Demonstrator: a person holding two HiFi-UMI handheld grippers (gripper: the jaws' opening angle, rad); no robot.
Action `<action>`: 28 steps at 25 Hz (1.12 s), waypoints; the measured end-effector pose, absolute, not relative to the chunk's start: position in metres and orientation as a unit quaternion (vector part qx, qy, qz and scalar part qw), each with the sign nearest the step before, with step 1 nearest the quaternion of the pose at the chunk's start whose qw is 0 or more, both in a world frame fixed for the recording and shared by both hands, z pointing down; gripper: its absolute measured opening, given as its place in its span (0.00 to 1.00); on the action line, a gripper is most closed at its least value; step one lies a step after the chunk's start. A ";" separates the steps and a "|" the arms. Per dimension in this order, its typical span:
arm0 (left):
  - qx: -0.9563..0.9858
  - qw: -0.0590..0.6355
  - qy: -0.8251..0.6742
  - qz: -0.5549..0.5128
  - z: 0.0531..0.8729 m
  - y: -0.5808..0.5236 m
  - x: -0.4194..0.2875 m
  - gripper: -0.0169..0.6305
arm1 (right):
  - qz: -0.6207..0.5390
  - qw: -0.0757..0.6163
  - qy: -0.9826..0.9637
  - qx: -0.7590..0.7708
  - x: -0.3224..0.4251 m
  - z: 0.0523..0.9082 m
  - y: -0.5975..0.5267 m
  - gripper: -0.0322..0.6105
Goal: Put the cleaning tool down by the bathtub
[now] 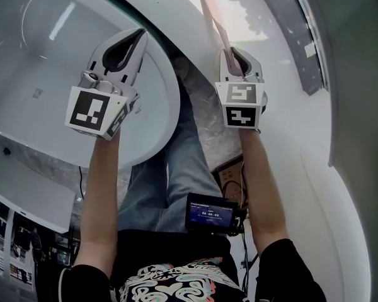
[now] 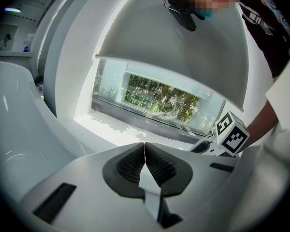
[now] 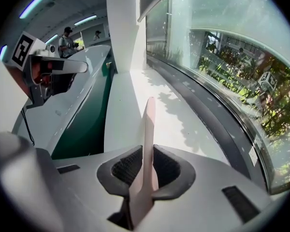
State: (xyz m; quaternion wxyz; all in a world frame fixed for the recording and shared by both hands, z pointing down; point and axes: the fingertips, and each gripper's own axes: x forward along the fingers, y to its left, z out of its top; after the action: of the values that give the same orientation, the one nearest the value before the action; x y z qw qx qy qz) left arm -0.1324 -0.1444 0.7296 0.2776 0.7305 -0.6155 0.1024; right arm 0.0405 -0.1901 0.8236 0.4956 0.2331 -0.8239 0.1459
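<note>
The cleaning tool [image 1: 211, 14] is a long pale pink handle, and its far end runs out toward the sunlit ledge. My right gripper [image 1: 230, 54] is shut on it. In the right gripper view the cleaning tool [image 3: 148, 124] stands upright between the dark ribbed pads of that gripper [image 3: 146, 151]. The white bathtub [image 1: 167, 115] fills the left of the head view. My left gripper [image 1: 140, 35] hovers over its rim, shut with nothing in it; its pads [image 2: 157, 166] meet. The tool's working end is hidden.
A low white window ledge [image 3: 150, 100] runs under a curved window [image 2: 159, 98] with greenery outside. A grey stone floor strip [image 1: 208, 99] lies between tub and ledge. The person's jeans [image 1: 176, 168] and a small screen device [image 1: 208, 214] are below. A white curved wall [image 1: 353, 168] is on the right.
</note>
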 end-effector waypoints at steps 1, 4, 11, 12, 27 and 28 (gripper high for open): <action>0.730 0.277 -0.616 0.101 0.729 -0.145 -0.134 0.05 | 0.149 0.495 -0.824 0.234 0.040 0.823 -0.191 0.16; 0.731 0.277 -0.616 0.100 0.730 -0.144 -0.137 0.05 | 0.154 0.494 -0.821 0.240 0.039 0.822 -0.194 0.16; 0.730 0.270 -0.620 0.095 0.720 -0.143 -0.142 0.05 | 0.155 0.495 -0.823 0.233 0.033 0.813 -0.192 0.16; 0.731 0.268 -0.621 0.094 0.718 -0.142 -0.142 0.05 | 0.153 0.493 -0.824 0.234 0.032 0.812 -0.192 0.16; 0.732 0.251 -0.626 0.099 0.683 -0.129 -0.156 0.05 | 0.147 0.477 -0.830 0.250 0.021 0.777 -0.185 0.16; 0.733 0.249 -0.626 0.099 0.679 -0.128 -0.156 0.05 | 0.144 0.473 -0.833 0.250 0.020 0.772 -0.185 0.16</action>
State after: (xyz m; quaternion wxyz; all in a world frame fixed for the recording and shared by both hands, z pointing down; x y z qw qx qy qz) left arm -0.1556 -0.1282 0.6788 0.2492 0.7327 -0.6256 0.0986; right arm 0.0204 -0.1846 0.7725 0.4728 0.2499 -0.8327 0.1438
